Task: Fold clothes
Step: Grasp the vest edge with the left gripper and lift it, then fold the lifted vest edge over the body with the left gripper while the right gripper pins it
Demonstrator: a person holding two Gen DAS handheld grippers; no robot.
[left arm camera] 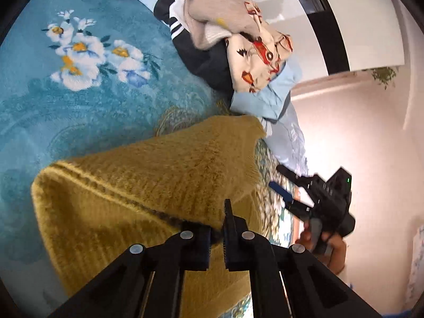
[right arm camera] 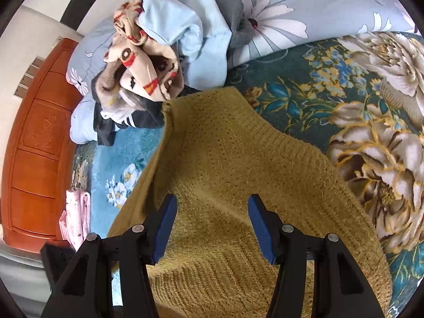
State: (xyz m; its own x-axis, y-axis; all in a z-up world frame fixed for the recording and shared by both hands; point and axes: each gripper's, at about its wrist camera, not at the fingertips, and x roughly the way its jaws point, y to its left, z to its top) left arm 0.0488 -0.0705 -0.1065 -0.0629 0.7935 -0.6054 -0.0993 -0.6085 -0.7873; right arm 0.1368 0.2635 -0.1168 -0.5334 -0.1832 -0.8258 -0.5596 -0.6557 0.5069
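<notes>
Two hand-held grippers work over one mustard-yellow knitted sweater [right arm camera: 233, 185] that lies on a bed covered by a teal floral blanket [left arm camera: 79, 92]. The left hand-held gripper [left arm camera: 217, 228] has its jaws pressed together on a fold of the sweater's edge, and the fuzzy knit rises from the pinch in a tilted sheet above the blanket. In the left wrist view the right hand-held gripper [left arm camera: 285, 185] appears at the bed's edge, held by a person's hand [left arm camera: 326, 243], with its fingers apart. The right wrist view confirms this: the right hand-held gripper's blue-padded fingers [right arm camera: 165, 228] stand wide, one on each side above the sweater's ribbed part, and I cannot tell whether the pads touch the knit. Beyond the sweater sits a pile of unfolded clothes [right arm camera: 159, 61]: a cream garment with red print, a pale blue one, a dark piece with white stripes and a grey one, all bundled together near a floral duvet [right arm camera: 304, 5]. A folded pink item [right arm camera: 76, 217] lies by the bed's wooden headboard [right arm camera: 37, 145].
</notes>
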